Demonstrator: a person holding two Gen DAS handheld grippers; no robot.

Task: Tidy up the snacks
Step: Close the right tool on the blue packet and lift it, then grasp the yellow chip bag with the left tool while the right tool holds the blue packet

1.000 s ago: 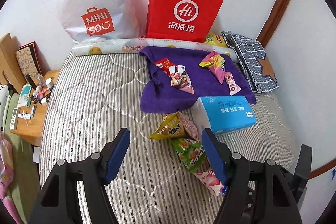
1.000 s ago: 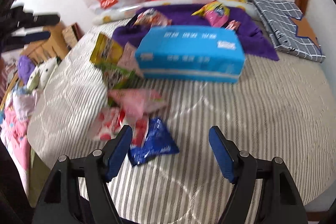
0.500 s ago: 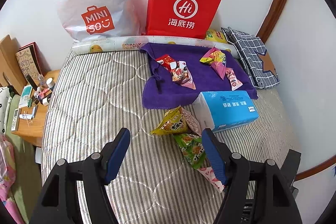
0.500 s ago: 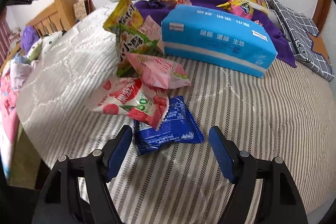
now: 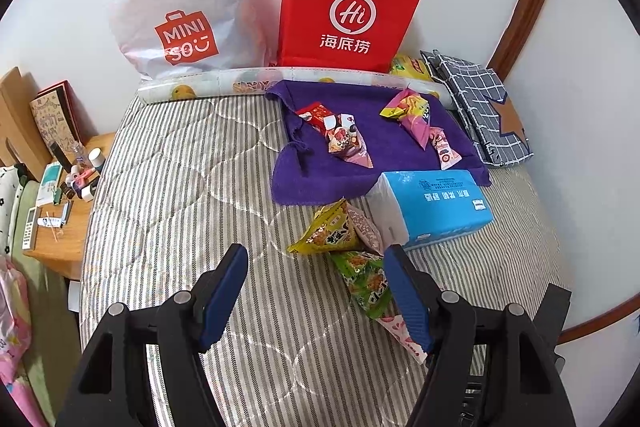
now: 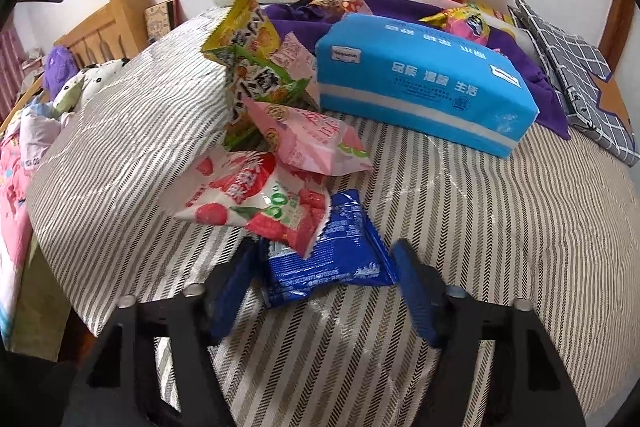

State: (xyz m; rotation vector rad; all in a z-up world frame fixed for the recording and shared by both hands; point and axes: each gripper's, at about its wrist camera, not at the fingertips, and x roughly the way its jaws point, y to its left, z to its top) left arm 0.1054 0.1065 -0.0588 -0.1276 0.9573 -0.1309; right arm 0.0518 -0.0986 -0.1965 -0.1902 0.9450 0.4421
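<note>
Partly sorted: several snacks [image 5: 346, 139] lie on the purple towel [image 5: 384, 151] — a heap [image 6: 276, 131] remains on the bed. My right hand-held gripper [image 6: 320, 287], jaws just closing, straddles the blue packet [image 6: 332, 259]; my left hand-held gripper [image 5: 316, 291] hangs half-open, empty.

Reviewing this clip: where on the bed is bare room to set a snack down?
Bare striped mattress lies left of the purple towel, out to the nightstand. Another patch lies right of the blue packet, below the tissue pack. The snack pile left of the tissue pack is crowded.
</note>
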